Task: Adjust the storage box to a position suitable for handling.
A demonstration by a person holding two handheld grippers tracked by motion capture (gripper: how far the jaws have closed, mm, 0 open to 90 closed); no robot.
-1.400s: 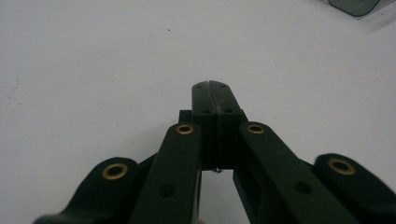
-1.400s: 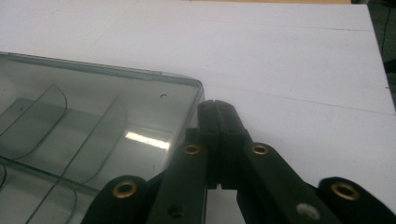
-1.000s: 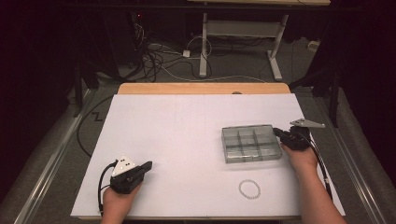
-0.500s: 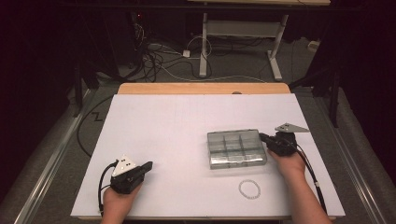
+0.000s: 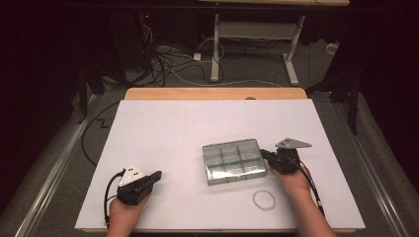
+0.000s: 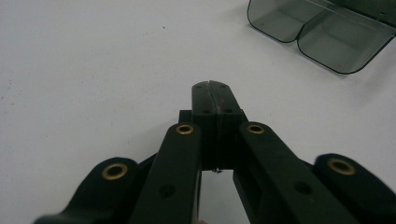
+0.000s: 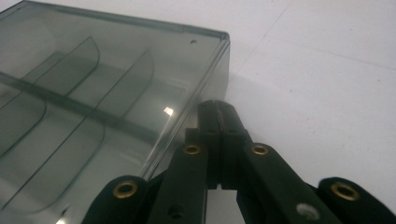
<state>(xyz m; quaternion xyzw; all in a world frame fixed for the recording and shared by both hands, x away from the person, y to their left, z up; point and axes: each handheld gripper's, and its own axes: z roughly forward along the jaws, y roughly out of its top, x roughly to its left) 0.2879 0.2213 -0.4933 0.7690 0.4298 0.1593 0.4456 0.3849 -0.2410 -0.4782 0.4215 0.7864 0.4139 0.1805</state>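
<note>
- A clear plastic box (image 5: pixel 233 161) with six compartments, all empty, sits right of centre on the white table (image 5: pixel 197 123).
- The right gripper (image 5: pixel 267 155), jaws pressed together, has its tips against the box's right side wall.
- A small bead bracelet (image 5: pixel 263 199) lies on the table near the box's front right corner.
- The left gripper (image 5: pixel 157 175) rests at the front left, jaws pressed together on nothing, well apart from the box.

The compartment box (image 5: pixel 233 161) is glossy, smoky clear plastic; the bench (image 5: pixel 197 123) cover looks matt white, its far edge bare wood; the tools are matt black.
</note>
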